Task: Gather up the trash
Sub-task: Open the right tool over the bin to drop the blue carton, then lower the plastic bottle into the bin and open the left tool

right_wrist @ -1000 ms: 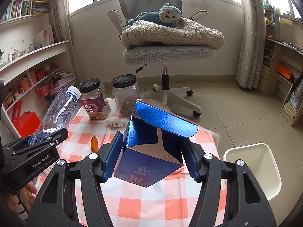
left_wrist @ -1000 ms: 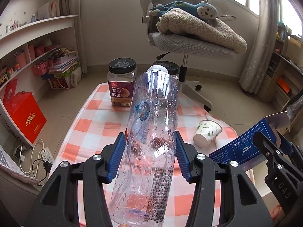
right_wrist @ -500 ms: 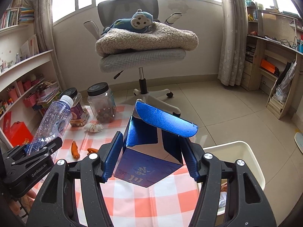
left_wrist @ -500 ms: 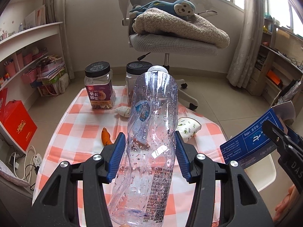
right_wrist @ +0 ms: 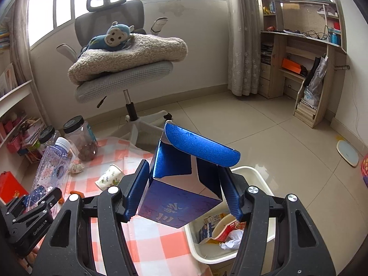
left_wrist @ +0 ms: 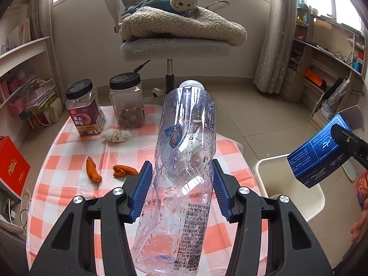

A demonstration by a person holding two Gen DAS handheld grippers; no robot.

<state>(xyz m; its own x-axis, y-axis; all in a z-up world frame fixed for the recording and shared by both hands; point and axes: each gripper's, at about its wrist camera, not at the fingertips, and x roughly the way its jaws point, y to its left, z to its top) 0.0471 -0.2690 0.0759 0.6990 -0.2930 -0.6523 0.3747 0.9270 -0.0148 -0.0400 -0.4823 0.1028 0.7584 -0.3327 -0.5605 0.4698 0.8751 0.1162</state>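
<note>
My left gripper (left_wrist: pixel 182 187) is shut on a crumpled clear plastic bottle (left_wrist: pixel 184 161) and holds it above the checked table (left_wrist: pixel 69 142). The bottle also shows in the right wrist view (right_wrist: pixel 51 168). My right gripper (right_wrist: pixel 182 188) is shut on an open blue carton (right_wrist: pixel 186 184) and holds it over the near edge of a white trash bin (right_wrist: pixel 257 174); the carton also shows in the left wrist view (left_wrist: pixel 319 151). The bin (left_wrist: pixel 276 174) stands on the floor right of the table and holds paper scraps and wrappers (right_wrist: pixel 227 232).
On the table lie orange peels (left_wrist: pixel 93 169), a crumpled tissue (left_wrist: pixel 116 135), a tipped paper cup (right_wrist: pixel 108 176) and two black-lidded jars (left_wrist: pixel 84 108). An office chair (left_wrist: pixel 174 43) with a blanket stands behind. Shelves line both walls.
Both grippers have swung right and back with their loads. The bin has come into view under the carton, and more of the table's near side shows.
</note>
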